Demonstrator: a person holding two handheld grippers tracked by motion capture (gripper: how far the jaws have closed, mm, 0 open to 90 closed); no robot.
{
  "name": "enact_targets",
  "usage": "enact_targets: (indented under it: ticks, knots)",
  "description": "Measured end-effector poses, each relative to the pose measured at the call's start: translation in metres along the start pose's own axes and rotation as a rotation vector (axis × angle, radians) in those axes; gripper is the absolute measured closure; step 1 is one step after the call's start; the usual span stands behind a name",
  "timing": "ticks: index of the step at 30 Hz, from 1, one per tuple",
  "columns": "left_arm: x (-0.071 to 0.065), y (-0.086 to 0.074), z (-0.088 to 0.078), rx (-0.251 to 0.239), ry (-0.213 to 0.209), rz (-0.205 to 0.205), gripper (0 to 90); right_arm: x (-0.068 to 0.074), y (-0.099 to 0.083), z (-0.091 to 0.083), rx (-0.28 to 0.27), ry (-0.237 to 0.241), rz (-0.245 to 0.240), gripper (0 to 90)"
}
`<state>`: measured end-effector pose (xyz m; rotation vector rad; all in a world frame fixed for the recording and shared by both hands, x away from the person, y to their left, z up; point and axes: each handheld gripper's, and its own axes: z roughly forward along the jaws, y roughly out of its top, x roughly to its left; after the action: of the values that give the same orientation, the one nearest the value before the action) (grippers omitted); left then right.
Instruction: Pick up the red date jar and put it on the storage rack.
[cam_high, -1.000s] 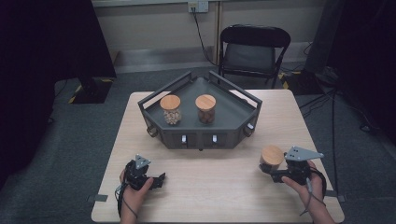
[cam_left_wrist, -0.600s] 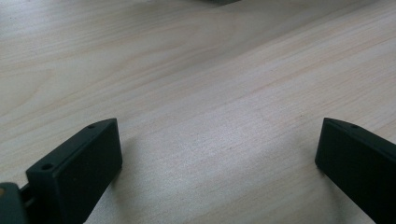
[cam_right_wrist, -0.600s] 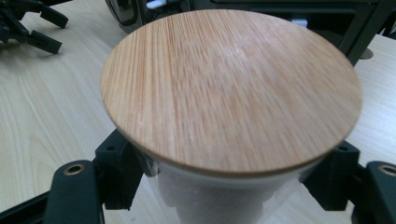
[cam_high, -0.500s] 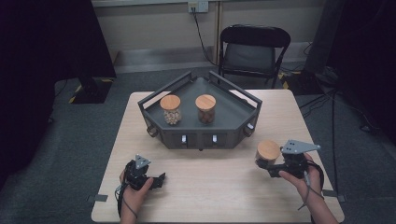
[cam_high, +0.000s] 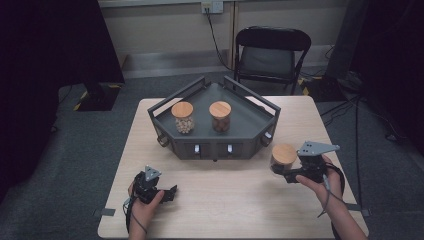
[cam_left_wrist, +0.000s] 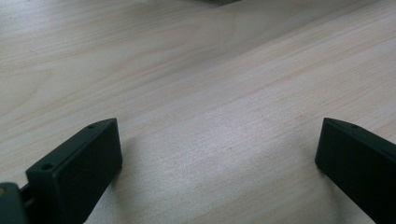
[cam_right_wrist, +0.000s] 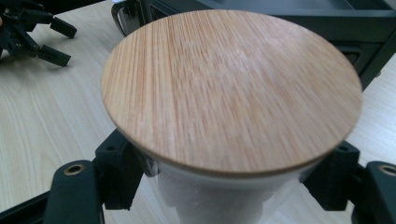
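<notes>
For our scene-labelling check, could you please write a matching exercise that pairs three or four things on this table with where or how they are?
Things:
1. Glass jar of pale round pieces with a wooden lid
2. Glass jar of dark pieces with a wooden lid
3. Clear jar with a round wooden lid
4. Left gripper

Places or states:
A. Open over bare tabletop
B. Clamped in the right gripper
C. Left spot in the dark grey angular tray
D. Right spot in that tray

Pairs: 1-C, 2-D, 3-B, 4-A

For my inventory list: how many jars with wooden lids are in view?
3. Two stand in the grey tray: left jar, right jar. The third jar is held in the right claw.
</notes>
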<state>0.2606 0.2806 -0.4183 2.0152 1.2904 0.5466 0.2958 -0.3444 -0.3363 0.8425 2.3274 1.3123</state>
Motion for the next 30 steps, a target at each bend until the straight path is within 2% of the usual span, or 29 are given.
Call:
enact_targets:
  ticks: [12, 23, 30]
  knots:
    - [0.000, 0.000, 0.000, 0.000, 0.000, -0.001, 0.2, -0.005, 0.019, 0.008, 0.000, 0.014, -0.005, 25.5]
    - [0.000, 0.000, 0.000, 0.000, 0.000, -0.001, 0.3, -0.008, 0.043, 0.009, -0.003, 0.011, -0.017, 25.5]
    - [0.000, 0.000, 0.000, 0.000, 0.000, 0.000, 0.2, -0.011, 0.053, 0.010, -0.013, 0.011, -0.006, 25.5]
